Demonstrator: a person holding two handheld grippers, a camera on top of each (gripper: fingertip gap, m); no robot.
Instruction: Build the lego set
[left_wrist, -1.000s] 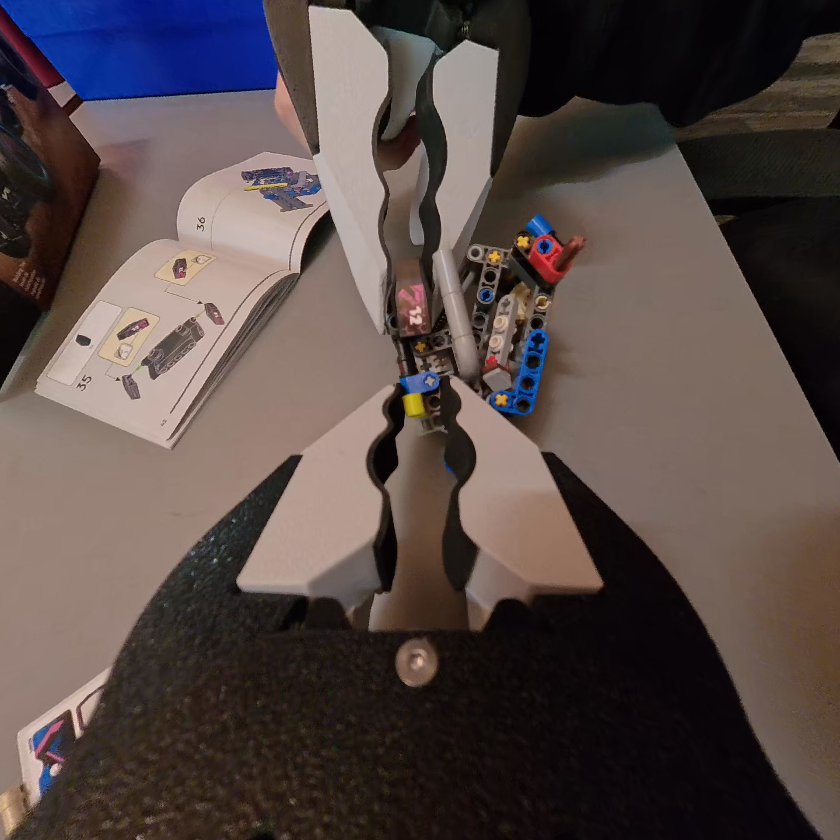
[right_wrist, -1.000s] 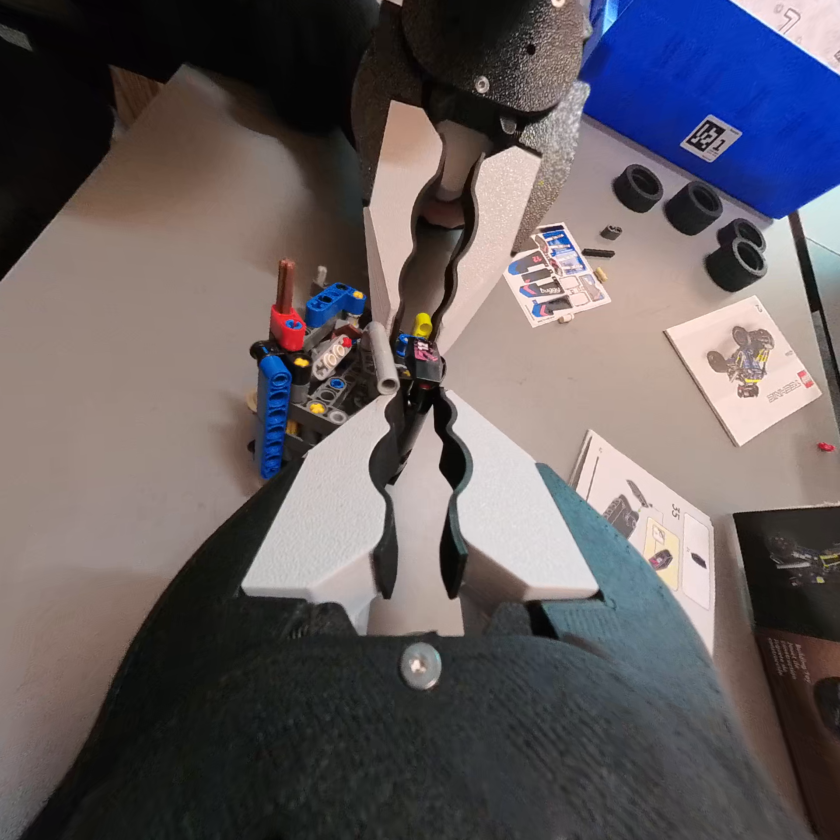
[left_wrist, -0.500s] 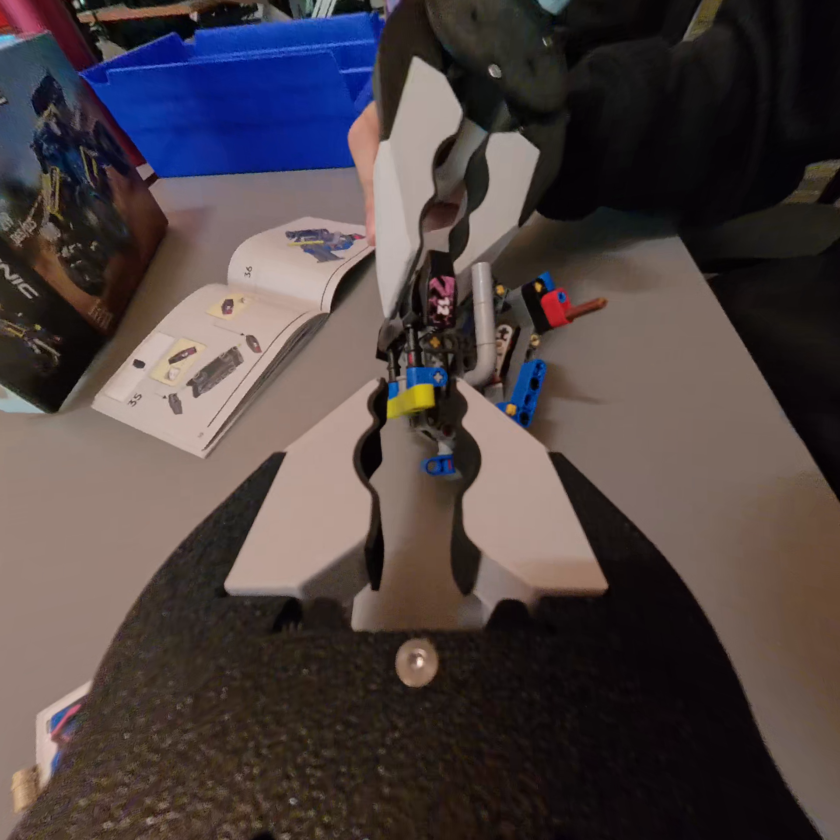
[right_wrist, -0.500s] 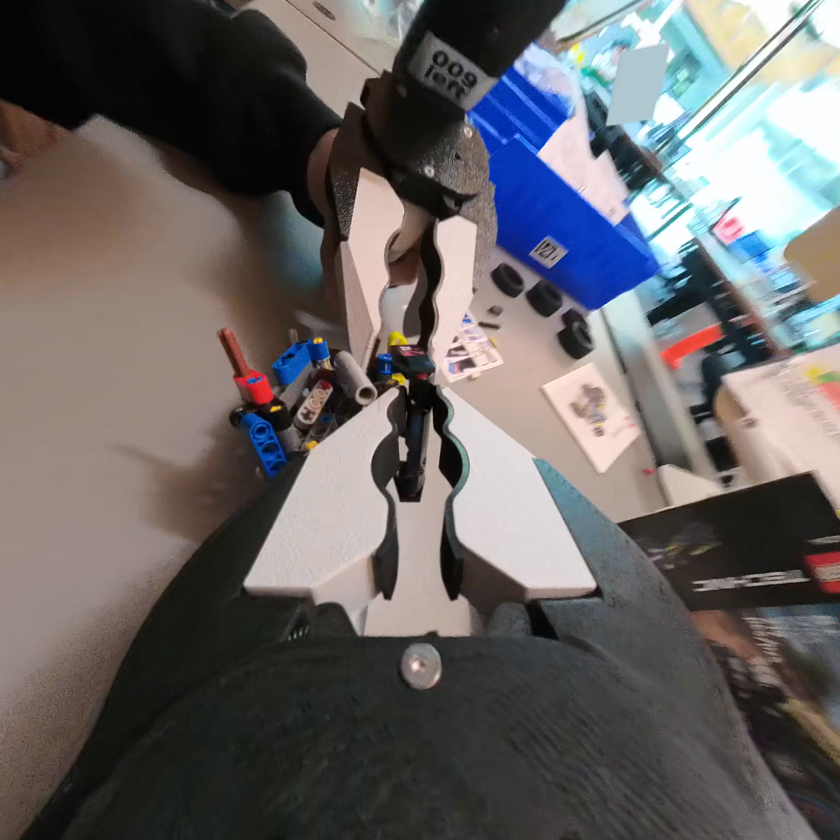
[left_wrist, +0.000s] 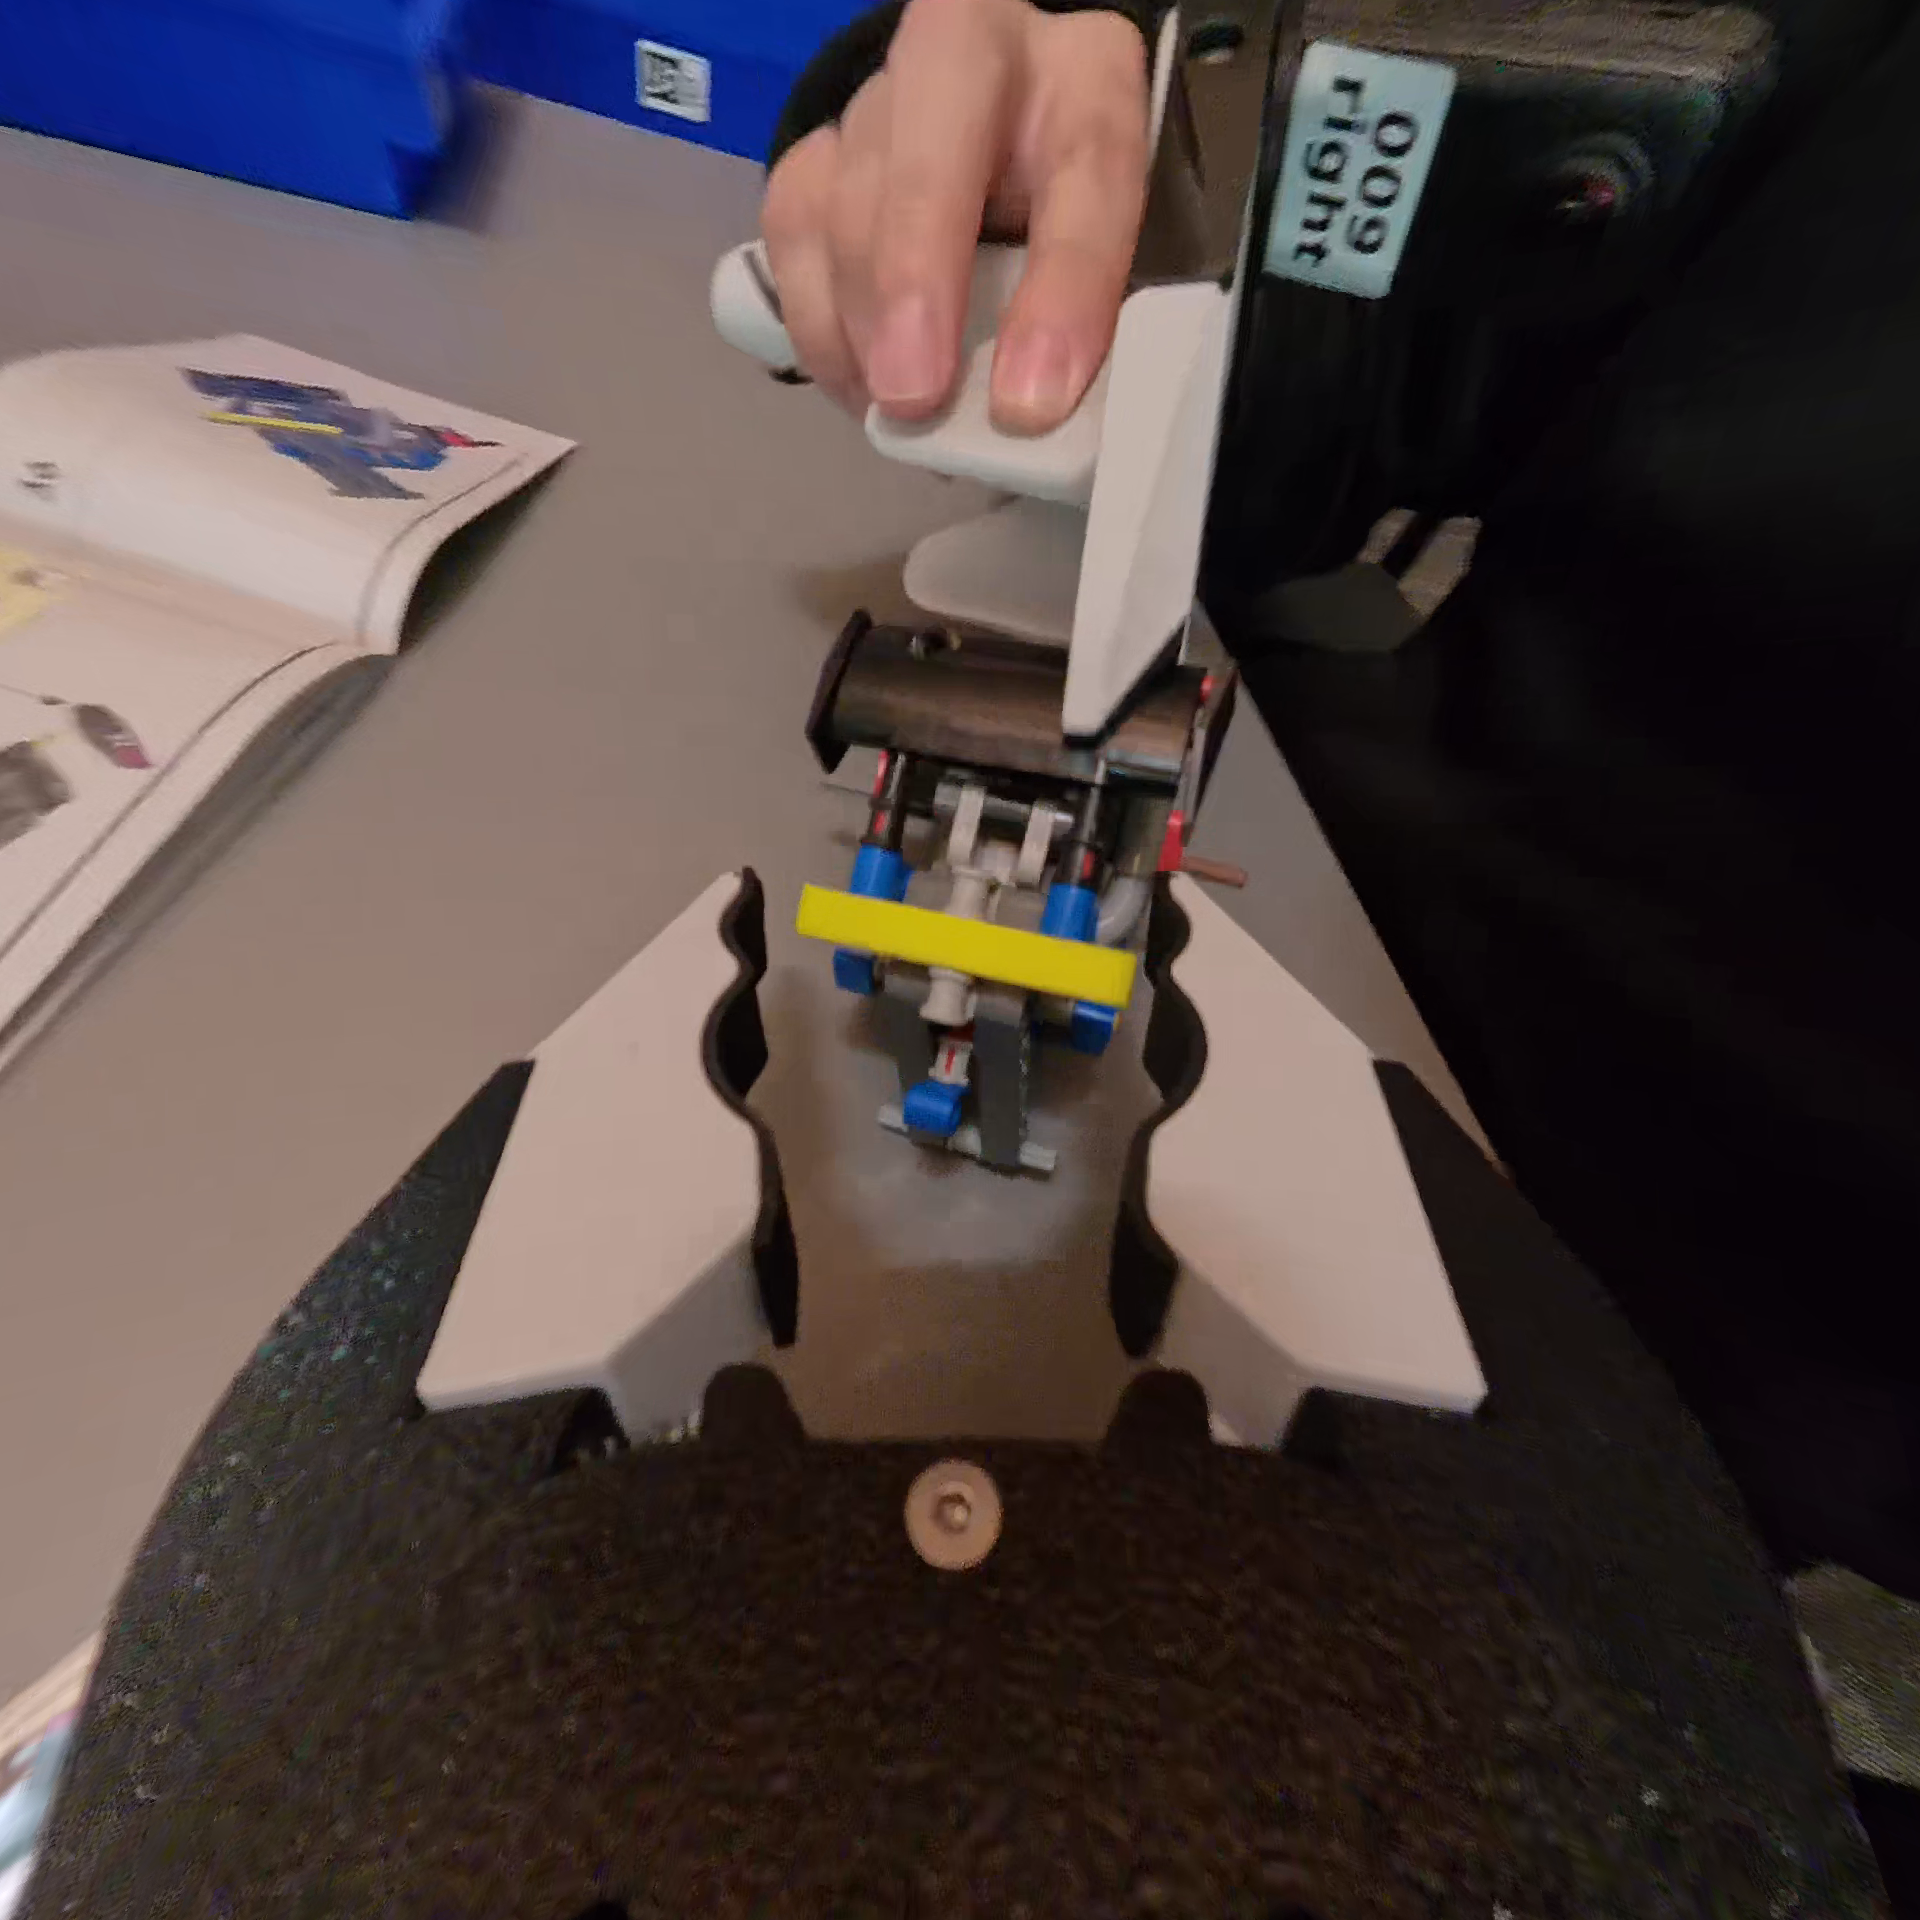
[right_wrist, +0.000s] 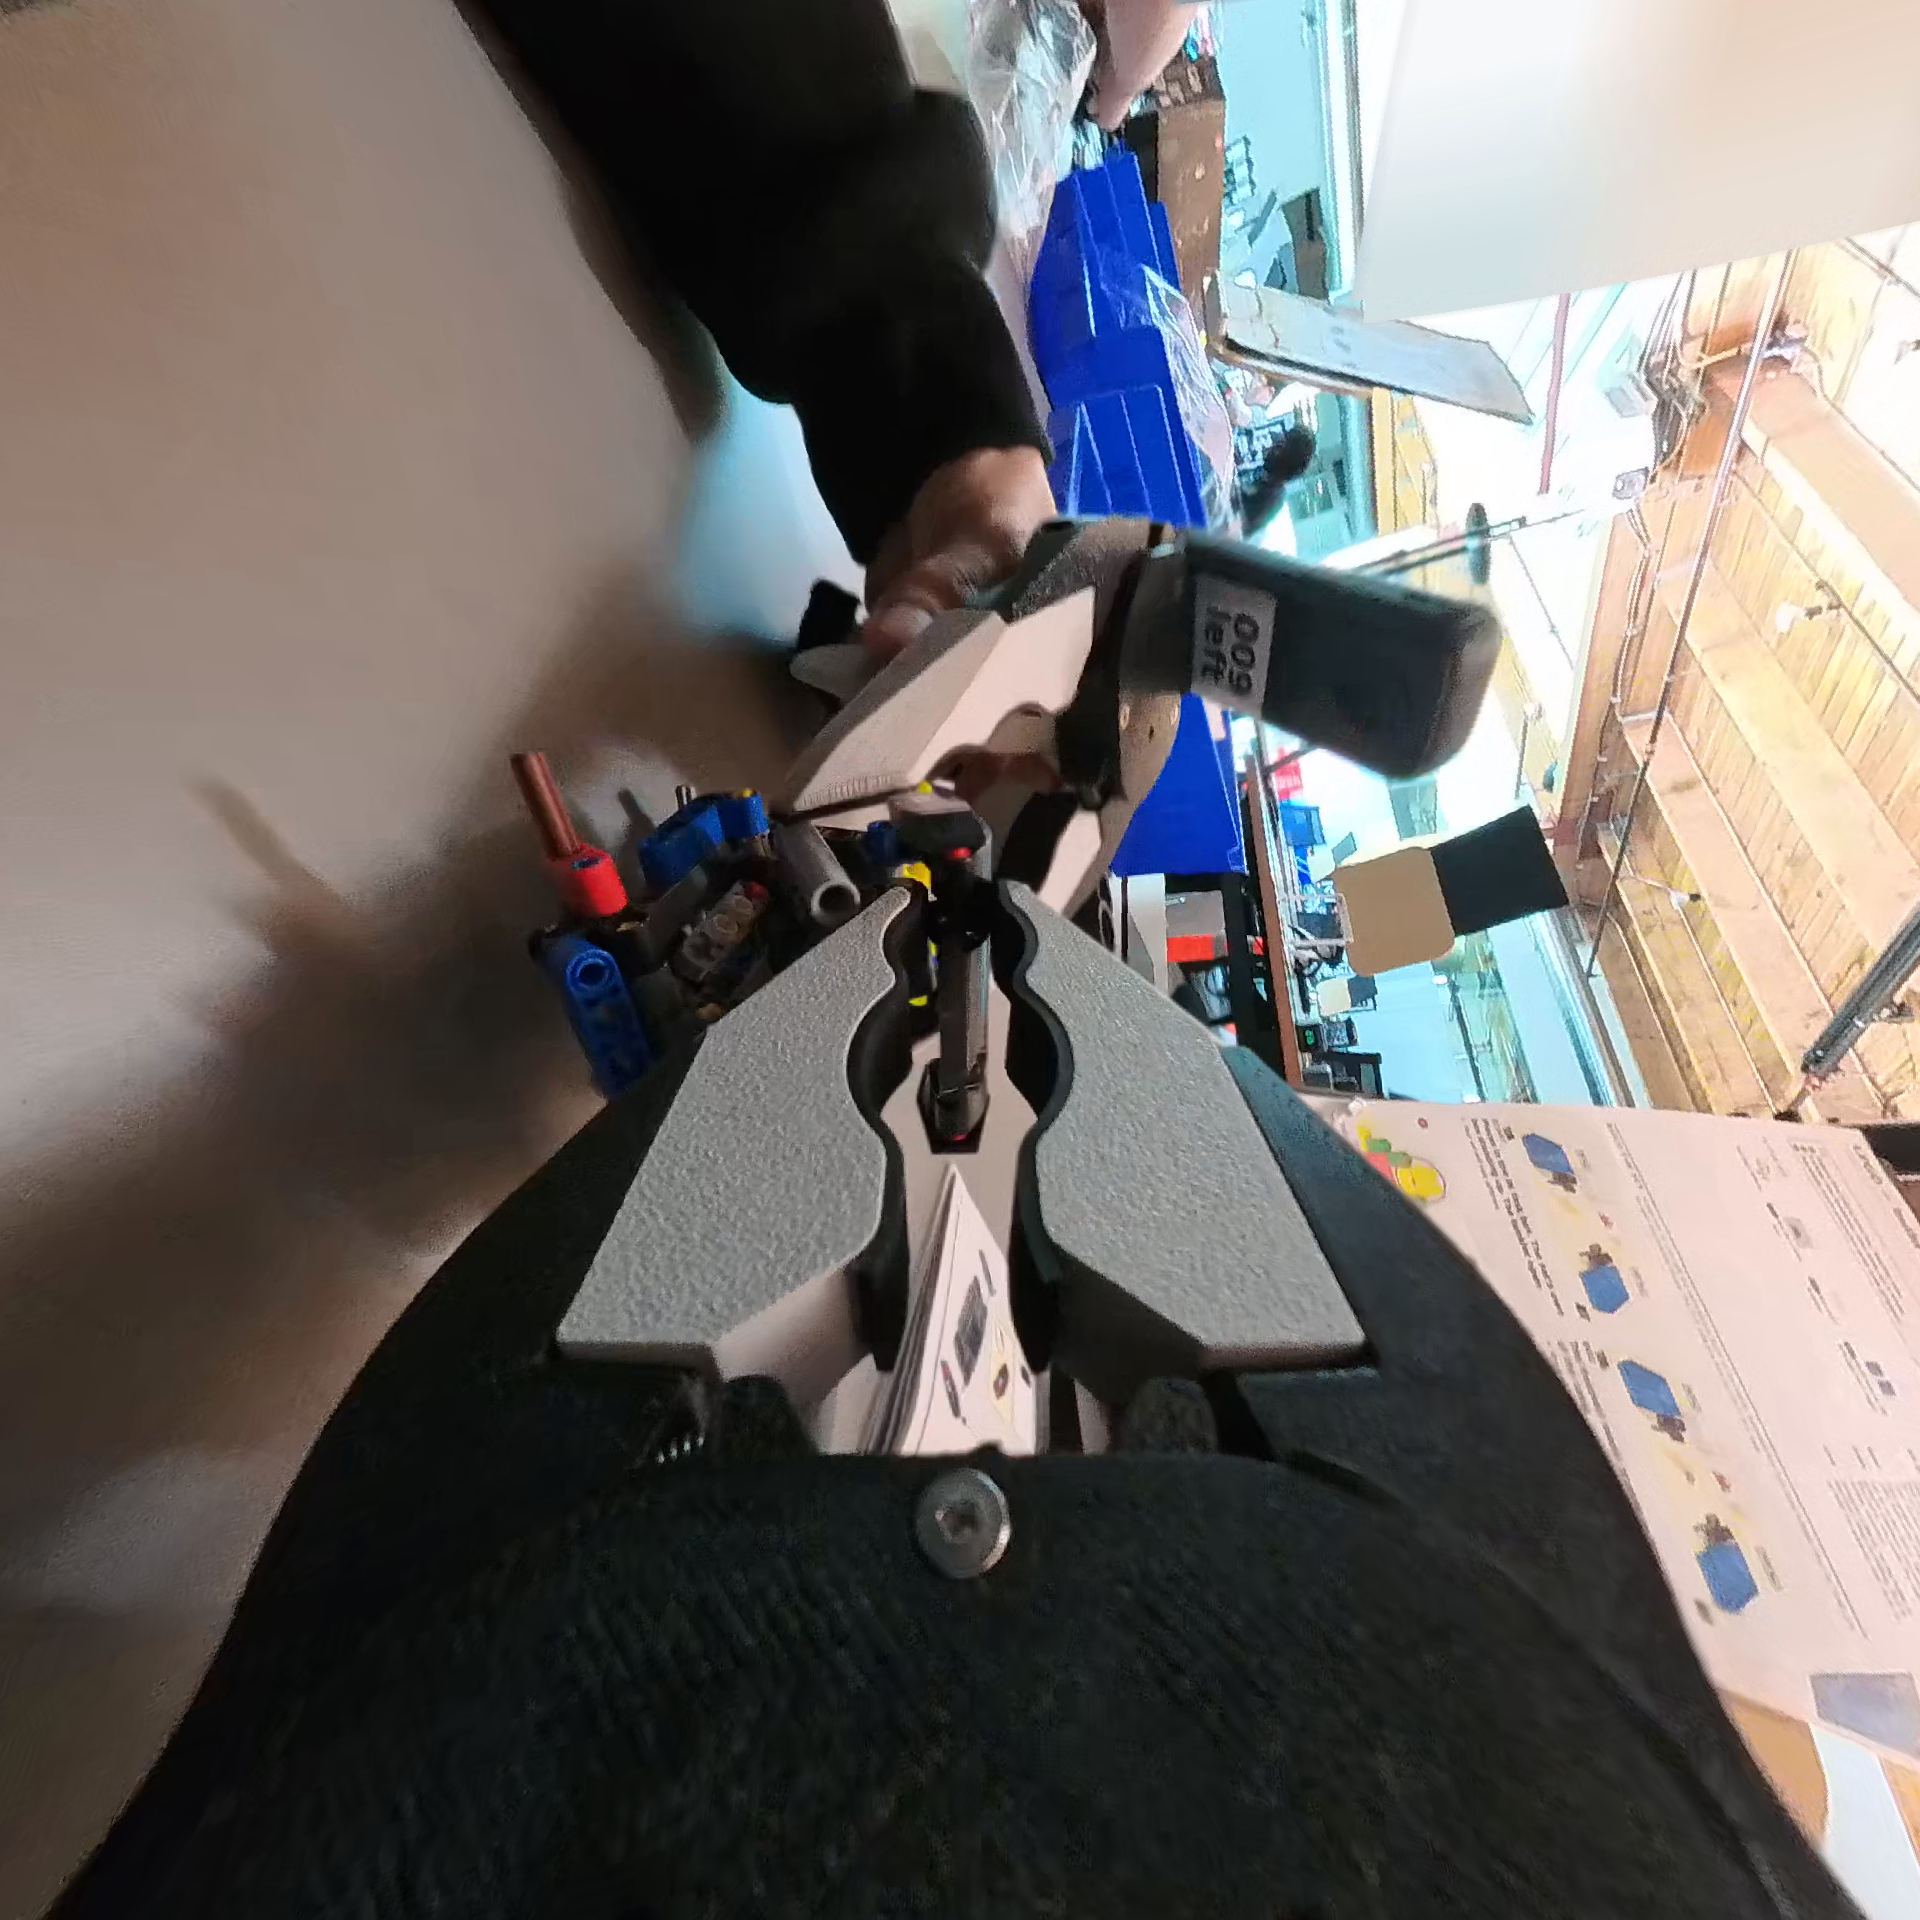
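Note:
A small toy-brick vehicle model (left_wrist: 966, 945) with a yellow beam, blue pins and a black panel hangs above the grey table (left_wrist: 520, 831). My left gripper (left_wrist: 951, 914) is open wide. The yellow beam lies between its pads; the left pad stands clear of it and the right pad is close beside it. My right gripper (left_wrist: 1101, 727) comes down from above and is shut on the model's black panel. In the right wrist view my right gripper (right_wrist: 951, 914) pinches a thin black part (right_wrist: 961, 997) of the model (right_wrist: 727, 914). The left gripper (right_wrist: 956, 810) straddles the far end there.
An open instruction booklet (left_wrist: 208, 540) lies left on the table. Blue bins (left_wrist: 260, 94) stand at the back. A hand (left_wrist: 935, 208) holds the right gripper's handle. Another printed sheet (right_wrist: 1662, 1351) shows at the right of the right wrist view. The tips of both grippers are at nearly the same place.
My left gripper has opened wide and let go of the model's yellow and blue end. My right gripper stays shut on the model and has lifted and turned it.

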